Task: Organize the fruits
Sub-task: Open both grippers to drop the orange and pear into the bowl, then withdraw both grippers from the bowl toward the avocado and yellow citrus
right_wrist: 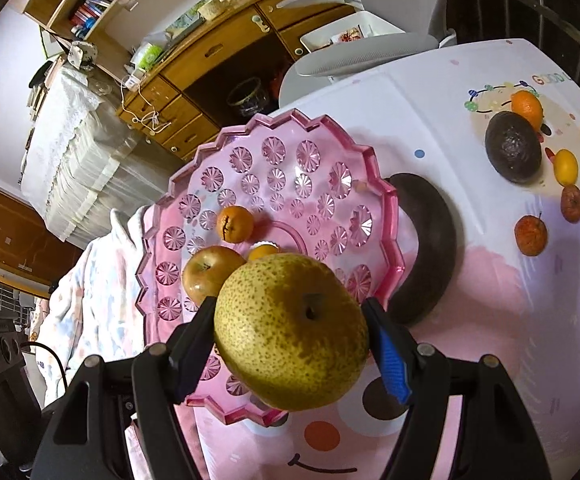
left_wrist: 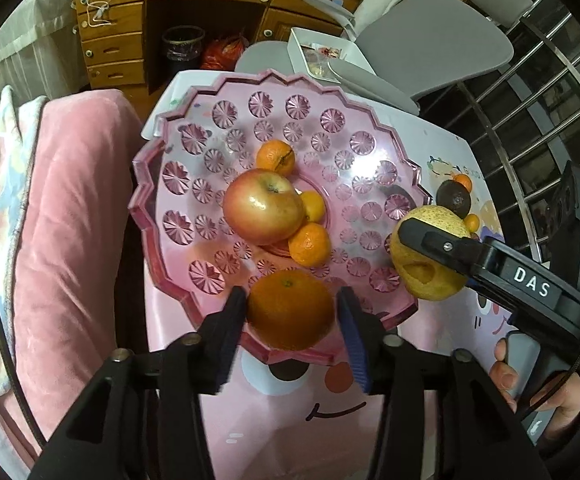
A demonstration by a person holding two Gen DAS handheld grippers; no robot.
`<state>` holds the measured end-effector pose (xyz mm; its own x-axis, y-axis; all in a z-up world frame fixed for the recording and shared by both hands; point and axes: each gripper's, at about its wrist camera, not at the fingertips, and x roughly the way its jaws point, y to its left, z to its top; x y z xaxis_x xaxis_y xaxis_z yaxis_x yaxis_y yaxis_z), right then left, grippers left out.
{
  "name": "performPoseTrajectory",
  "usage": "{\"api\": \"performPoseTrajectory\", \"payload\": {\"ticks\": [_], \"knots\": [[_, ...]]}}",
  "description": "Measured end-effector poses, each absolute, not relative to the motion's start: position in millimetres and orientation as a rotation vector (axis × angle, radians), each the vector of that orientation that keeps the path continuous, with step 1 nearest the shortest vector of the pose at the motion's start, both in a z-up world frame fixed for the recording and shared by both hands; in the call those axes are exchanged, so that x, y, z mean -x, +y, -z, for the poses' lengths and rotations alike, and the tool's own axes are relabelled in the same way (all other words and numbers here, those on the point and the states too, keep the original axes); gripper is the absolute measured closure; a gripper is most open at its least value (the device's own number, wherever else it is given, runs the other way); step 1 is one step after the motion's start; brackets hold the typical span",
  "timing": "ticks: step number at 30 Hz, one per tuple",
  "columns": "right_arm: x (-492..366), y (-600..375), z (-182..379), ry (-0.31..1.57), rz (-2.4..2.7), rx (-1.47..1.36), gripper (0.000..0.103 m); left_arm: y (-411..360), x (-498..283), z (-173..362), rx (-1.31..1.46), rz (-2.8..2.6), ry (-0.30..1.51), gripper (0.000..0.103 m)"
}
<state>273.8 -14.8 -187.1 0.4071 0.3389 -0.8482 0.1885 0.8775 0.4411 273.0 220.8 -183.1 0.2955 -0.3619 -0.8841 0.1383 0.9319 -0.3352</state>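
Observation:
A pink cut-glass bowl point(left_wrist: 177, 172) stands on the table and holds a red apple point(left_wrist: 263, 208) and three small tangerines point(left_wrist: 310, 245). My left gripper point(left_wrist: 292, 308) is shut on a large orange point(left_wrist: 290, 310) above the bowl's near rim. My right gripper point(right_wrist: 290, 334) is shut on a yellow-green pear point(right_wrist: 292, 332) by the bowl's point(right_wrist: 277, 176) right rim; the pear also shows in the left wrist view point(left_wrist: 426, 276). On the table lie a dark avocado point(right_wrist: 513, 152), a tangerine point(right_wrist: 526, 107), a small yellow fruit point(right_wrist: 565, 167) and two shrivelled red fruits point(right_wrist: 531, 235).
The table point(right_wrist: 430, 100) has a pink cartoon cloth. A pink cushioned seat point(left_wrist: 73, 220) is at its left. A grey office chair point(left_wrist: 430, 40) and a wooden desk point(left_wrist: 129, 20) stand behind. A metal railing point(left_wrist: 530, 100) runs at the right.

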Motion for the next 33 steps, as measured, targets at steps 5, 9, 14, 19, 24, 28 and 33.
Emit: {"api": "performPoseTrajectory", "payload": {"ticks": [5, 9, 14, 19, 24, 28, 33], "knots": [[-274.7, -19.2, 186.6, 1.164, -0.089, -0.540, 0.030, 217.1, -271.4, 174.3, 0.195, 0.351, 1.194, 0.034], [-267.6, -27.8, 180.7, 1.107, -0.117, -0.614, 0.029, 216.3, -269.0, 171.0, 0.196, 0.352, 1.196, 0.032], [-262.2, -31.4, 163.2, 1.044, -0.121, -0.597, 0.022, 214.6, -262.1, 164.7, 0.191, 0.353, 1.188, 0.032], [-251.1, -38.9, 159.9, 1.034, -0.108, -0.623, 0.022, 208.2, -251.4, 157.7, 0.172, 0.360, 1.175, 0.032], [-235.6, -45.6, 162.2, 1.034, -0.101, -0.635, 0.022, 200.3, -238.6, 152.3, 0.155, 0.359, 1.169, 0.032], [-221.9, -57.8, 163.8, 1.034, -0.090, -0.652, 0.022, 191.2, -229.0, 147.9, 0.136, 0.350, 1.170, 0.032], [-207.0, -76.3, 164.2, 1.041, -0.080, -0.659, 0.022, 171.7, -217.4, 144.1, 0.116, 0.342, 1.179, 0.032]]}}
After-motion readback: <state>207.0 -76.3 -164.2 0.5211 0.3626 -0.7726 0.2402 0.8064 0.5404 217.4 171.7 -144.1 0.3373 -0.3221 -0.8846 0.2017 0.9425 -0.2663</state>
